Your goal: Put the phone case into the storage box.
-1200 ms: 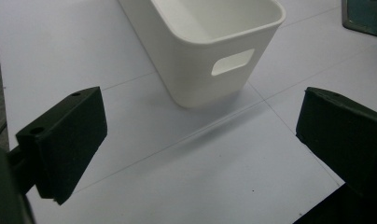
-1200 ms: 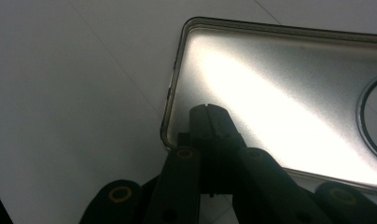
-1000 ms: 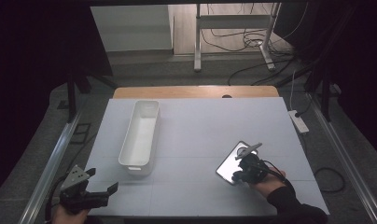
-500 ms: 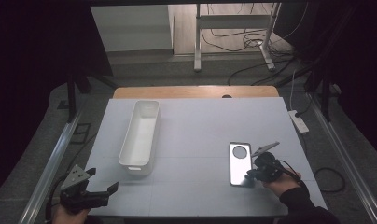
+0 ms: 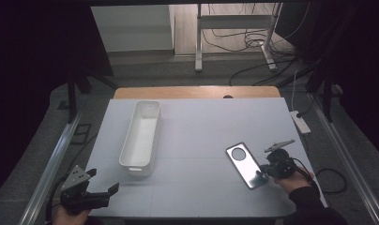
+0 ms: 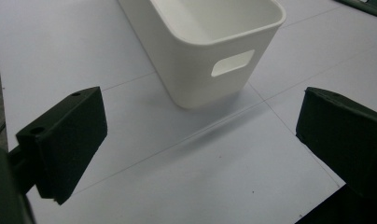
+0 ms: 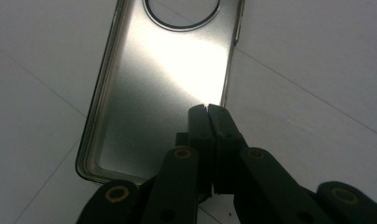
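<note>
White table (image 5: 192, 136), dark room. Case (image 5: 246, 165) lies right of bin (image 5: 141, 137), long axis diagonal, hole end away from me. My right gripper (image 5: 262, 174) is clenched over its near end; left gripper (image 5: 101, 194) released.

Right claw (image 7: 208, 109) sitting with jaws pressed together over the lower end of a clear phone case (image 7: 163, 79), which is lying flat on the white counter (image 7: 317, 60), camera cutout at far end.

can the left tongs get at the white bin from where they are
Probably yes. The left tongs stand open, facing the bin's near end with its handle slot, and bare table lies between them.
</note>
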`<state>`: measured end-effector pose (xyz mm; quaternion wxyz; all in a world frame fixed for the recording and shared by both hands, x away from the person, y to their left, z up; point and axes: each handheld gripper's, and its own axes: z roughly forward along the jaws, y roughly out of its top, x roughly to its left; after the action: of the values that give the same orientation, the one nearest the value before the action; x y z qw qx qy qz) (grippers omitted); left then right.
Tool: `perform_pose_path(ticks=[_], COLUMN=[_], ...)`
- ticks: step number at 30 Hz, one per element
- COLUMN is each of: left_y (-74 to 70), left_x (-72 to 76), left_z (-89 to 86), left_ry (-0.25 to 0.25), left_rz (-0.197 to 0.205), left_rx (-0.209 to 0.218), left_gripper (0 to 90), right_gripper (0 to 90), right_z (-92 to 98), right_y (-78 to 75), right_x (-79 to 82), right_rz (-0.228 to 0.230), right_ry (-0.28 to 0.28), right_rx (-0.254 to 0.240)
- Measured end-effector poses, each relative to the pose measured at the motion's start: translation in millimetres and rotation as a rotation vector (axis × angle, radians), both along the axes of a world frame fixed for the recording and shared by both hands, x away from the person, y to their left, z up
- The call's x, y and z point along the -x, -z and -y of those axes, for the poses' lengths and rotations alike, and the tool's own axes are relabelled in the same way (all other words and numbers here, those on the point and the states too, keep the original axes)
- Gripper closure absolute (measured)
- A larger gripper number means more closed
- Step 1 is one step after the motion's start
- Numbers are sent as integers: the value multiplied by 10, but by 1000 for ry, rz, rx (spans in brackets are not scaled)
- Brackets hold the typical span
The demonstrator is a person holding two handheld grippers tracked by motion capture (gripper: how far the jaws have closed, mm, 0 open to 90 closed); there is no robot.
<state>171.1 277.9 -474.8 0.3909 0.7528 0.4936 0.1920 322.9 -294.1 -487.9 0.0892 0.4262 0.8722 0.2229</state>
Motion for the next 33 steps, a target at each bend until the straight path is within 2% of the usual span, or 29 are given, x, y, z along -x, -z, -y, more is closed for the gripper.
perform_pose_path(ticks=[9, 14, 19, 23, 26, 29, 33], left_y=[-1, 0, 0, 0, 0, 0, 0], left_x=[2, 2, 1, 0, -1, -2, -2], left_z=[-1, 1, 2, 2, 1, 1, 1], left_ry=[0, 0, 0, 0, 0, 0, 1], left_rz=[2, 1, 1, 1, 1, 1, 1], left_rx=[-2, 0, -1, -1, -3, -2, -3], left_gripper=[27, 27, 27, 27, 27, 27, 27], right_gripper=[764, 519, 256, 83, 28, 19, 23], right_z=[-32, -35, -37, -63, -100, -149, -183], right_y=[-74, -99, -83, -63, -43, -22, -16], right_x=[55, 48, -9, -82, -138, -193, -261], right_rz=[44, 65, 79, 83, 74, 64, 44], right_ry=[-10, 4, 17, 38, 29, 33, 30], right_rx=[-34, -40, -43, -48, -50, -25, -31])
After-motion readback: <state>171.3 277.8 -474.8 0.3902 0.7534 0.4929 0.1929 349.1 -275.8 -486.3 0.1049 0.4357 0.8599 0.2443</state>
